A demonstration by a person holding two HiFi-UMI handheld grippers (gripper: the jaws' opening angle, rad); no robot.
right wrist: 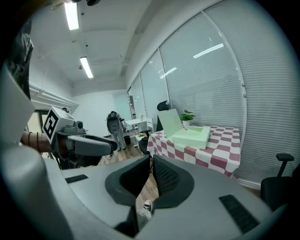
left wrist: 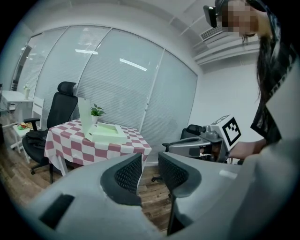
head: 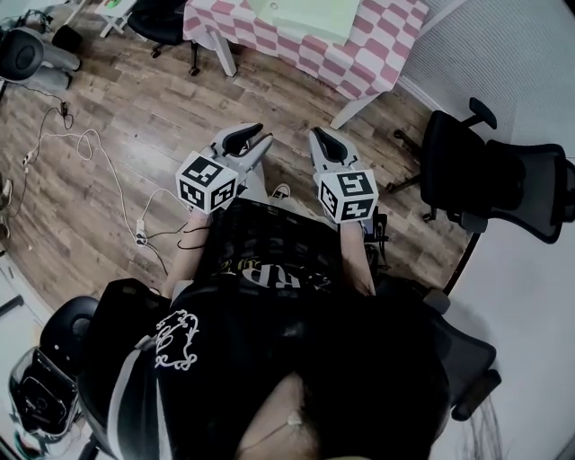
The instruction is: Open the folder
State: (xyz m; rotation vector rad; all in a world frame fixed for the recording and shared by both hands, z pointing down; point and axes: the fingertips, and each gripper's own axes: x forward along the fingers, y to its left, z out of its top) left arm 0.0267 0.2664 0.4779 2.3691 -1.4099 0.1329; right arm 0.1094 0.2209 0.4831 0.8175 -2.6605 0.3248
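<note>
Over the wooden floor [head: 99, 216], past a white cable [head: 90, 142] at left, you are holding your left claw [head: 252, 137] partly open on nothing and your right claw [head: 323, 139] closed and empty. Their cubes [head: 207, 182] are showing only square markers, and your shirt print [head: 269, 274] is proving unreadable. Ahead, the pale green folder [head: 310, 18] is lying on the checkered bench [head: 386, 40], cut off at the top. A black chair [head: 490, 175] is standing at right.

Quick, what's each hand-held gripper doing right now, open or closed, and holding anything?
Left hand-held gripper: open, nothing between its jaws.
Right hand-held gripper: closed, holding nothing.
</note>
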